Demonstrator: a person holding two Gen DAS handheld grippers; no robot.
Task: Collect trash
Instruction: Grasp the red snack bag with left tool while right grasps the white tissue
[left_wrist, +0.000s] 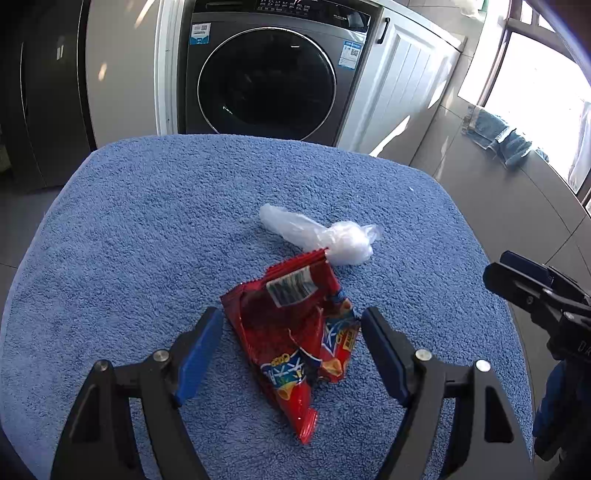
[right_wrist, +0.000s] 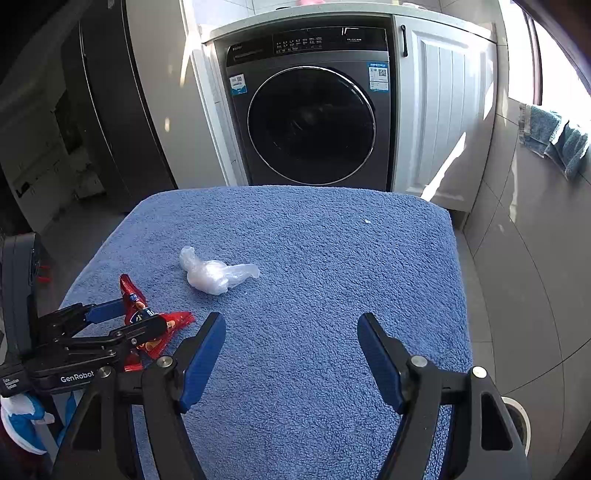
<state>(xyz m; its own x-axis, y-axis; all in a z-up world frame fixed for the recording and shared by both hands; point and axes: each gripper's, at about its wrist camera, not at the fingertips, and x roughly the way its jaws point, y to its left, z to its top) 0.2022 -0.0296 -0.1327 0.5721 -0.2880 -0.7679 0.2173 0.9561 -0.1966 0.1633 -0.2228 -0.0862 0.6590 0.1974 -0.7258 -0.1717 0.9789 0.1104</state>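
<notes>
Washing machine (left_wrist: 266, 79) standing behind bench (left_wrist: 147, 206), which is wearing blue towel cover. Red snack wrapper (left_wrist: 295, 332) lying flat on towel, between left tongs (left_wrist: 291, 325); jaws standing apart, pads not pressing it. Right tongs (right_wrist: 291, 328) also apart, holding nothing, hovering over bare towel. Crumpled clear plastic bag (right_wrist: 212, 275) lying just beyond wrapper, touching its top corner. Risk: thin wrapper lying flat (slippery foil, likely) may be sliding out when jaws are closing, or pads may be catching towel loops instead.
</notes>
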